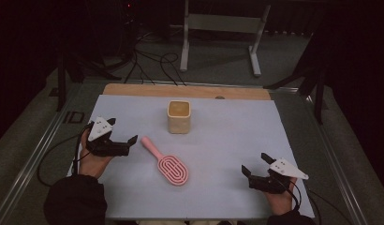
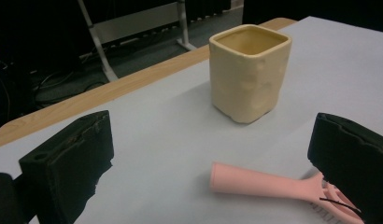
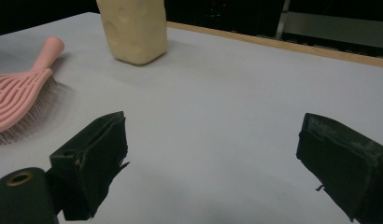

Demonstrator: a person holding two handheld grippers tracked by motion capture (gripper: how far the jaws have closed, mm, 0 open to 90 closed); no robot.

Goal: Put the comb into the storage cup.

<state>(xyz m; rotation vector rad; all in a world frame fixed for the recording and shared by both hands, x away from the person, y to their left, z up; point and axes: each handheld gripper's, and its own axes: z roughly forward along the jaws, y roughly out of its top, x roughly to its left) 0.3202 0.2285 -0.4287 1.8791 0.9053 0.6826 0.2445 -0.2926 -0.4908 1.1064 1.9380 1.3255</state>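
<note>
High view first: pink hairbrush (image 1: 166, 162) flat on the pale blue mat (image 1: 227, 140), just south of centre, handle tip toward 10 o'clock, oval head toward 4 o'clock. Cream square cup (image 1: 179, 116) upright at 12 o'clock from the brush, near but apart. Left gripper (image 1: 121, 134) at 9 o'clock of the brush handle, held in a hand (image 1: 92, 161) over the mat's left edge, jaws parted and empty, nose toward the handle, just beside it without touching. Right gripper (image 1: 257, 162) at 3 o'clock from the brush head, well apart, low near the mat's front right corner, jaws likewise spread with nothing between. Strip of bare wooden table (image 1: 185, 91) beyond the mat's far edge. Left gripper view: left gripper (image 2: 208, 154) wide apart, brush (image 2: 264, 183) handle between the jaws and slightly farther on, its round end toward 9 o'clock, neck running behind the jaw at 3 o'clock; contact with that jaw hard to judge, probably none. Cup (image 2: 249, 72) upright at 12 o'clock, hollow and seemingly empty. Right gripper view: right gripper (image 3: 213, 154) gaping over bare mat (image 3: 217, 93), brush (image 3: 21, 95) at 10 o'clock, bristles down, cup (image 3: 133, 28) at 11 o'clock.
</note>
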